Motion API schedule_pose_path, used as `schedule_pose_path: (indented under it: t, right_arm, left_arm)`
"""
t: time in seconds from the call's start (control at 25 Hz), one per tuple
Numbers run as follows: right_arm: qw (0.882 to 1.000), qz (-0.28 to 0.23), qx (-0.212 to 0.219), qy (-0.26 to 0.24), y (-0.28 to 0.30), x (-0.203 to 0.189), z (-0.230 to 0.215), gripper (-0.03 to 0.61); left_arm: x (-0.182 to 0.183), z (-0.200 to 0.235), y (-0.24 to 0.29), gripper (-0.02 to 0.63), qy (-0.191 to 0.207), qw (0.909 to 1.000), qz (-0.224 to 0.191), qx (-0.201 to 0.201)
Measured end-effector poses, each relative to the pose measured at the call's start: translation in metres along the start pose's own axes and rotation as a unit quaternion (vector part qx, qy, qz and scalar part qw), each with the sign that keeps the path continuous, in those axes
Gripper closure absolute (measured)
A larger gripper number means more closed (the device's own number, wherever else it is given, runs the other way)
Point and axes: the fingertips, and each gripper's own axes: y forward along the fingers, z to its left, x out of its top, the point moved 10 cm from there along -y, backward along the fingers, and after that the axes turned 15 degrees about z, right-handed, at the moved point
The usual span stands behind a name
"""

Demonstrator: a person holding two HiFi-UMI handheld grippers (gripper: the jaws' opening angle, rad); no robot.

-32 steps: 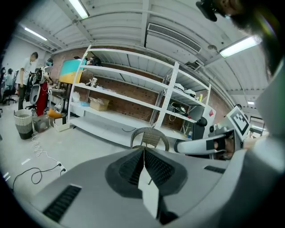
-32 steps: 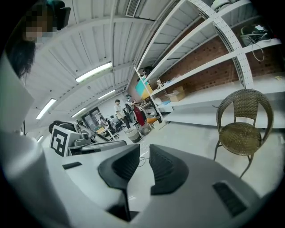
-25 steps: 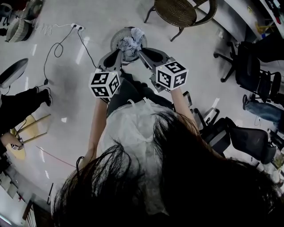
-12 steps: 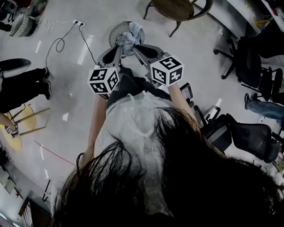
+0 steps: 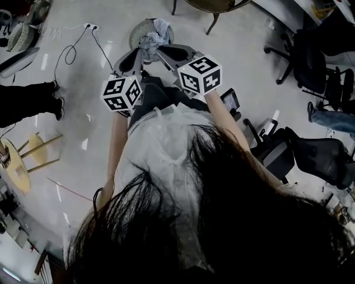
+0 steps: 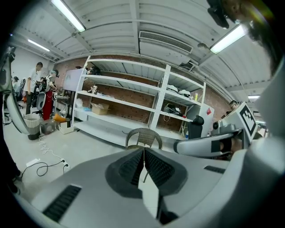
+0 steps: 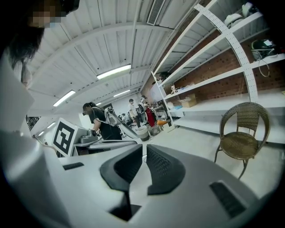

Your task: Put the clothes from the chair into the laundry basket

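A power strip (image 5: 89, 26) with its cable lies on the floor left of the basket (image 5: 133, 37), and a wicker chair (image 5: 213, 5) stands behind it. The clothes (image 5: 151, 39), crumpled and grey-blue, lie inside the basket. There is one basket and one chair. The left hand-held gripper (image 5: 137, 52) and the right hand-held gripper (image 5: 160, 50) are both clenched and empty, and they cover its near rim.

Glossy floor (image 5: 89, 111); woven wicker chair (image 7: 240, 141); crumpled cloth clothes (image 5: 151, 37).
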Motion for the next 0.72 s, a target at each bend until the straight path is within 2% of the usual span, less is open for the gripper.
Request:
schedule_pose_path:
  t: [0.72]
  right_arm:
    - [0.999,0.016,0.002,-0.03,0.006,-0.006,0.013,0.535]
  left_arm:
    - [-0.014,0.002,-0.004,0.594,-0.005,1.0,0.006,0.005]
